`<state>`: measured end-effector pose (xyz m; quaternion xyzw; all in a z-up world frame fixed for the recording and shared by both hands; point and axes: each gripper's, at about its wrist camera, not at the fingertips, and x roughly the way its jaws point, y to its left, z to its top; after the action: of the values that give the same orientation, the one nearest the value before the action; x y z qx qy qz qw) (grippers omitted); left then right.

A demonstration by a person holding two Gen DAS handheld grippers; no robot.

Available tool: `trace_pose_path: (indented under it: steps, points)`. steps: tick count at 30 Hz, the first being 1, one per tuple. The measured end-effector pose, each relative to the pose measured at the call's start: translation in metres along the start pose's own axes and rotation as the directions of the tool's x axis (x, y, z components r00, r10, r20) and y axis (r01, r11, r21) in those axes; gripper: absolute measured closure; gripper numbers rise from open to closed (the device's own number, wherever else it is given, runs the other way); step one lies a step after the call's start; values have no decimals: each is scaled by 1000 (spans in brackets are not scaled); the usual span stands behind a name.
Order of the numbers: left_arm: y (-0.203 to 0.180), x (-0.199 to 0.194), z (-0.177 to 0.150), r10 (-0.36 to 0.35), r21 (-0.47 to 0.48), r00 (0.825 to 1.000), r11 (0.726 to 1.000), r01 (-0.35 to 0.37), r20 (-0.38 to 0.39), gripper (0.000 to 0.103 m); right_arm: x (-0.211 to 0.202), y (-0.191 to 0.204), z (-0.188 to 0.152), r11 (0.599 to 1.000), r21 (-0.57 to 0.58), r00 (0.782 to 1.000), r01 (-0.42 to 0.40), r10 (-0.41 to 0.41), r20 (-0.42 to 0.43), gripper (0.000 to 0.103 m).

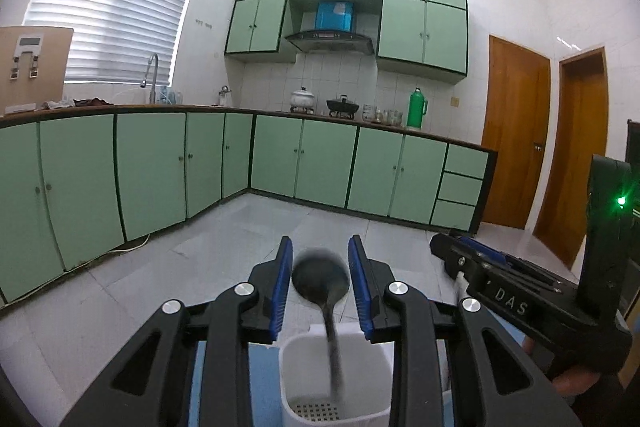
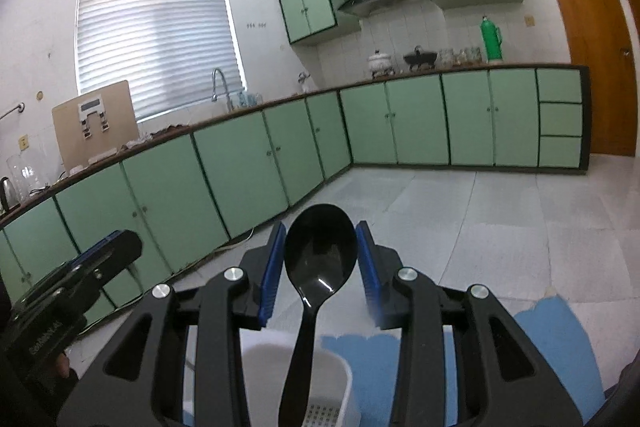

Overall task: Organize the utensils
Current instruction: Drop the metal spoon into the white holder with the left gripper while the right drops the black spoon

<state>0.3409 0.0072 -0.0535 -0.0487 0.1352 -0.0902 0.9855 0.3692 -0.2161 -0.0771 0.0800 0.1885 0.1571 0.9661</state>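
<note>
In the left wrist view a dark spoon shows blurred between my left gripper's blue pads. A gap lies on each side of its bowl, so the jaws stand open. Its handle runs down into a white utensil holder with a perforated floor, right below. My right gripper hangs just to the right. In the right wrist view a glossy black spoon stands bowl up, and my right gripper is shut on the bowl's two edges. The handle hangs down beside the white holder. My left gripper is at lower left.
The holder stands on a blue mat. Beyond it lies a pale tiled floor and an L-shaped run of green cabinets. The counter carries a tap, pots and a green flask. Wooden doors stand at the right.
</note>
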Motion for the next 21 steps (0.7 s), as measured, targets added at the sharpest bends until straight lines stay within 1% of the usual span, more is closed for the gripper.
trace_pose_path:
  steps: [1, 2, 3, 5, 6, 7, 8, 10, 11, 13, 14, 16, 17, 19, 20, 21]
  points:
    - [1, -2, -2, 1, 0, 1000, 1000, -1, 0, 64, 0, 1, -2, 1000, -2, 1000, 1, -1, -4, 63]
    - [2, -6, -1, 2, -3, 1000, 1000, -2, 3, 62, -3, 1, -3, 1000, 0, 1000, 4, -4, -6, 63]
    - [2, -9, -1, 0, -5, 1000, 1000, 0, 6, 62, -6, 1, -4, 1000, 4, 1000, 5, -4, -6, 62]
    - [3, -18, 2, 5, -8, 1000, 1000, -5, 6, 61, -18, -2, -5, 1000, 26, 1000, 10, -10, -3, 54]
    - [3, -26, 1, 9, -8, 1000, 1000, -9, 4, 57, -26, -3, -6, 999, 30, 1000, 21, -21, -7, 52]
    - [3, -33, 0, 20, -6, 1000, 1000, -20, -5, 55, -33, -4, -7, 999, 34, 1000, 22, -22, -9, 48]
    - [1, -41, -3, 41, 1, 999, 999, -41, -20, 51, -43, -6, -10, 999, 38, 999, 32, -31, -20, 39]
    - [0, -60, -17, 53, 5, 998, 999, -53, -44, 46, -64, -8, -21, 998, 41, 998, 52, -50, -48, 30]
    - [-1, -71, -26, 69, 3, 995, 998, -69, -68, 43, -73, -8, -27, 998, 42, 997, 52, -49, -60, 26]
    - [-4, -92, -50, 63, -13, 991, 998, -65, -119, 41, -95, -8, -45, 997, 40, 992, 72, -67, -106, 21]
    - [-6, -99, -59, 71, -14, 987, 997, -73, -142, 40, -105, -7, -56, 996, 40, 989, 75, -69, -131, 19]
    - [-9, -111, -83, 76, -25, 977, 996, -82, -200, 38, -125, -5, -82, 996, 37, 979, 86, -77, -188, 18]
    - [-13, -120, -99, 80, -26, 968, 996, -89, -240, 39, -132, -3, -94, 995, 33, 973, 93, -84, -217, 18]
    - [-16, -130, -120, 99, -15, 957, 994, -107, -274, 38, -147, -1, -119, 994, 32, 960, 106, -94, -264, 18]
    - [-19, -135, -132, 106, -6, 947, 994, -113, -302, 38, -155, 1, -133, 993, 29, 952, 114, -101, -289, 19]
    - [-21, -138, -141, 108, -4, 941, 993, -116, -321, 38, -159, 4, -140, 993, 24, 947, 119, -107, -304, 19]
